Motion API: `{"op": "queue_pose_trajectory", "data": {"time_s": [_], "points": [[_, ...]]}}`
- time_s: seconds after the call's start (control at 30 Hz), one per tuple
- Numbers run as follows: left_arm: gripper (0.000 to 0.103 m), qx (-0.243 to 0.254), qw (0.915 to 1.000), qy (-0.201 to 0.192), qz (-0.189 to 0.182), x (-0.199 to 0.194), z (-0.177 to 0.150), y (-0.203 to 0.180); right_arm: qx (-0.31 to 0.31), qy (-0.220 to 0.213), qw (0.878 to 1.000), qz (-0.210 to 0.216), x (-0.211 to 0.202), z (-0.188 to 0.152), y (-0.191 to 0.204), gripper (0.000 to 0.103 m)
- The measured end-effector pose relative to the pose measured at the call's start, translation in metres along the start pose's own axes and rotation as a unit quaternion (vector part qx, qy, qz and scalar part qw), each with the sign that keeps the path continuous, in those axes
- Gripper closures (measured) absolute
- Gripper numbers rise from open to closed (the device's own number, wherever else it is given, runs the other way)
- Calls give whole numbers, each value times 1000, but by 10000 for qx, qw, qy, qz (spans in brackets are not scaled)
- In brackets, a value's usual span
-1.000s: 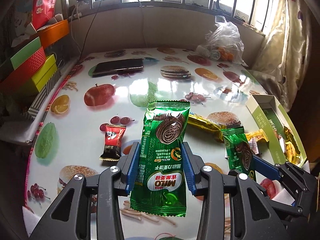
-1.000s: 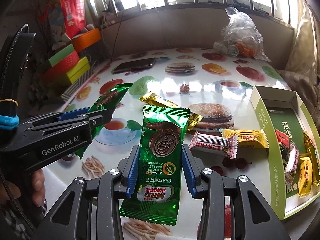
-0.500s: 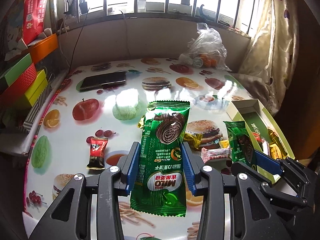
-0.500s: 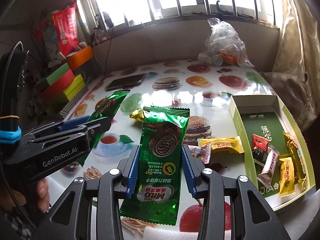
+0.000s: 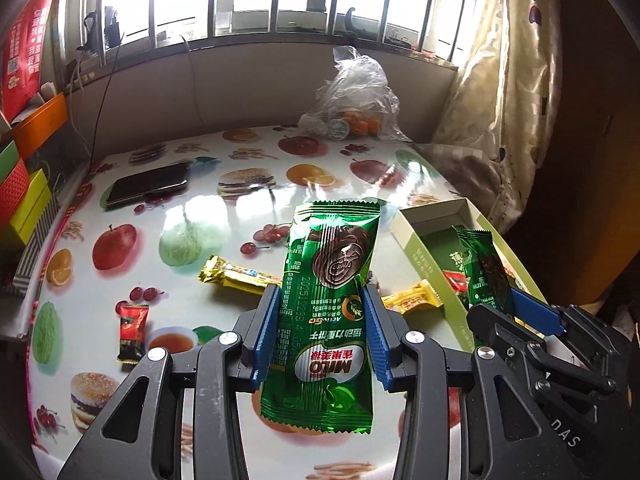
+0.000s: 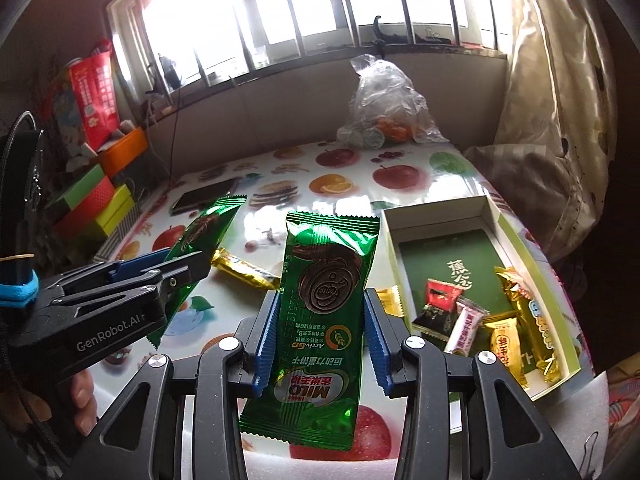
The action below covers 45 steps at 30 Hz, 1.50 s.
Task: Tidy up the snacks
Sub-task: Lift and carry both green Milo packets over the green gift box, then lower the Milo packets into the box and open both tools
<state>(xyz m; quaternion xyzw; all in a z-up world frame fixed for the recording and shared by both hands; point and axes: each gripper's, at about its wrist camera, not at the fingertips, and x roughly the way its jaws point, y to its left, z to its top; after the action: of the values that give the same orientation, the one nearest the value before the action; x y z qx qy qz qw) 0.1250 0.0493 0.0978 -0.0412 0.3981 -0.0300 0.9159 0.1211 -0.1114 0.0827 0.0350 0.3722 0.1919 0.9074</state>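
My left gripper (image 5: 321, 292) is shut on a green Milo biscuit packet (image 5: 326, 280), held upright above the fruit-print table (image 5: 224, 216). My right gripper (image 6: 320, 294) is shut on a second green Milo packet (image 6: 326, 280). Each gripper shows in the other's view: the right gripper (image 5: 532, 312) with its packet (image 5: 486, 276) over the box, the left gripper (image 6: 168, 268) with its packet (image 6: 204, 232) at the left. An open green-and-white box (image 6: 516, 240) lies to the right and holds several wrapped snacks. A gold bar (image 5: 236, 276), a red-black sachet (image 5: 132, 332) and a yellow packet (image 5: 412, 300) lie on the table.
A phone (image 5: 148, 184) lies at the back left. A plastic bag of fruit (image 5: 352, 104) stands by the window wall. Coloured boxes (image 5: 24, 192) are stacked past the table's left edge. A curtain (image 6: 560, 100) hangs at the right. A person's hand (image 6: 80, 404) grips the left tool.
Both grippers have risen and shifted right toward the open box, each still holding its green packet. The box now fills more of the right wrist view.
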Motion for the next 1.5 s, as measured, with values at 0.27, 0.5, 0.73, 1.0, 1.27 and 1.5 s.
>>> {"op": "queue_pose_trajectory", "data": {"time_s": [0.27, 0.5, 0.73, 1.0, 1.27, 1.5], "points": [[61, 186, 9996, 35, -210, 9, 9, -30, 224, -74, 9993, -280, -10, 4, -32, 64], [61, 265, 9984, 159, -470, 22, 16, -48, 394, -106, 9980, -492, -16, 5, -57, 64], [61, 315, 9964, 353, -709, 41, 21, -70, 612, -34, 9952, -758, -16, -1, -90, 64], [61, 361, 9945, 562, -810, 63, 25, -93, 769, 124, 9926, -934, -9, -8, -118, 64], [61, 454, 9921, 769, -878, 86, 23, -111, 807, 266, 9915, -987, 4, -13, -132, 64], [61, 488, 9907, 936, -859, 105, 23, -120, 738, 401, 9924, -902, 16, -14, -137, 64]]}}
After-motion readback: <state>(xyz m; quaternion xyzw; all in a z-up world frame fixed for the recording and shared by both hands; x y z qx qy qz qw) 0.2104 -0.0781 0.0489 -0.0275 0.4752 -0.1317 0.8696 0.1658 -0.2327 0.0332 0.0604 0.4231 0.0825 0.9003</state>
